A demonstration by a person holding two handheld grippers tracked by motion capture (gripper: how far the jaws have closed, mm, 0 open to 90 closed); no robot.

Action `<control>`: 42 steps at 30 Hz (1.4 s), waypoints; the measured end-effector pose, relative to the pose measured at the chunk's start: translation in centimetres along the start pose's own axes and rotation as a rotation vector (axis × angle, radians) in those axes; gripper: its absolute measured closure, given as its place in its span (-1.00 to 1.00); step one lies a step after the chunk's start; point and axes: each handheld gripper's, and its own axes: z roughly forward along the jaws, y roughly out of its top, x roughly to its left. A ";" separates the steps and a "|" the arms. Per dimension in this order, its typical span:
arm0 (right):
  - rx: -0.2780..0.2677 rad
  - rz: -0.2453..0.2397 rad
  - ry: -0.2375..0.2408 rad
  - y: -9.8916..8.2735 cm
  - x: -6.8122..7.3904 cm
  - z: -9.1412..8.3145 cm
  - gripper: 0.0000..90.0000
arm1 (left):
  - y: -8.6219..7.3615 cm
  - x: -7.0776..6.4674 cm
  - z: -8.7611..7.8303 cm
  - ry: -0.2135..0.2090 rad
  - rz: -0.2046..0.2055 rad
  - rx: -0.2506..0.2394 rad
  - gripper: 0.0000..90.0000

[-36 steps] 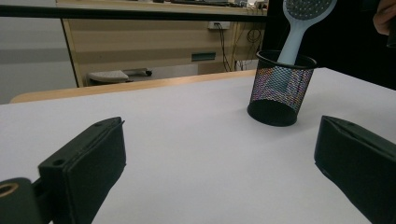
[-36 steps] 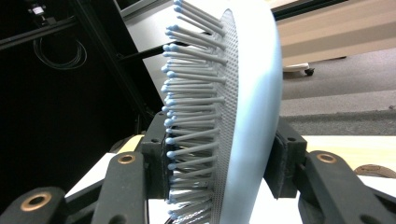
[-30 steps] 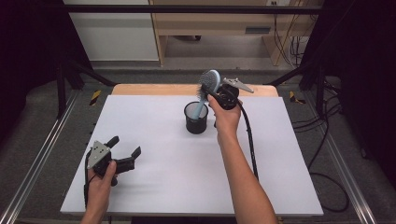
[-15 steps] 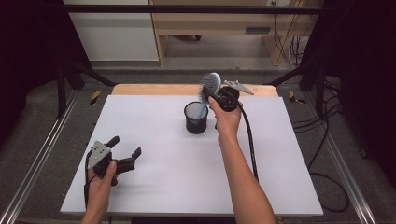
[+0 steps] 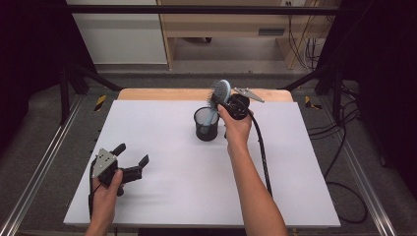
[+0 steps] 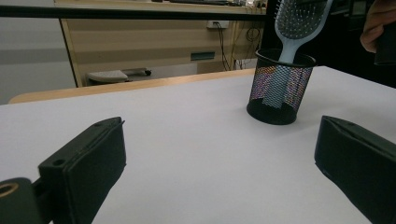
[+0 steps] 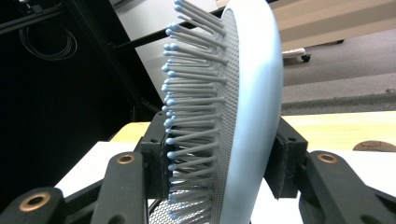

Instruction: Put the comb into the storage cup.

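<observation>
Right hand-held gripper [image 5: 222,100] clamps the brush [image 5: 220,94] by its head, handle in the cup [image 5: 206,124] at worktop 12 o'clock; off-axis pull could tip the cup; left hand-held gripper [image 5: 132,162] open, idle.

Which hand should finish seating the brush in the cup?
Right. Its tongs clamp the brush, handle inside the cup. Left tongs sit open, far off.

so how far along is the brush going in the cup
Done: the hairbrush handle already sits inside the mesh cup. In hand: the right gripper is clamped on the brush head. Left: letting go. The left gripper waits open.
</observation>
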 end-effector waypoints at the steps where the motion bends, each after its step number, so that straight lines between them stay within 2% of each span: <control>1: -0.002 0.004 0.001 0.0 0.0 0.0 0.13 | 0.0 0.0 0.0 0.000 0.000 0.000 -0.95; 10: 0.010 0.041 0.014 -0.4 -0.3 0.3 0.13 | 0.0 0.0 0.0 0.000 -0.002 0.000 -0.95; 22: 0.017 0.104 0.002 -0.5 -1.8 -0.1 0.05 | 0.0 -0.1 0.1 -0.009 -0.003 0.003 -0.95; 27: 0.036 0.085 0.000 -0.5 -1.6 -0.1 -0.07 | 0.0 0.0 0.1 -0.003 -0.003 0.003 -0.95; 29: 0.046 0.067 0.004 -0.5 -1.4 -0.2 -0.20 | 0.0 0.0 0.1 -0.003 -0.003 0.002 -0.95; 31: 0.054 0.015 -0.004 -0.4 -1.2 -0.4 -0.31 | 0.0 0.0 0.1 -0.003 -0.003 0.002 -0.95; 34: 0.070 -0.033 -0.008 -0.2 -1.0 -0.8 -0.50 | 0.0 -0.1 0.1 -0.010 -0.004 0.002 -0.95; 37: 0.063 -0.109 -0.040 0.1 -0.7 -1.4 -0.72 | 0.0 -0.1 0.1 -0.010 -0.003 0.003 -0.95; 42: 0.051 -0.228 -0.080 0.8 -0.4 -2.7 -0.81 | 0.0 0.0 0.2 -0.008 -0.006 0.003 -0.95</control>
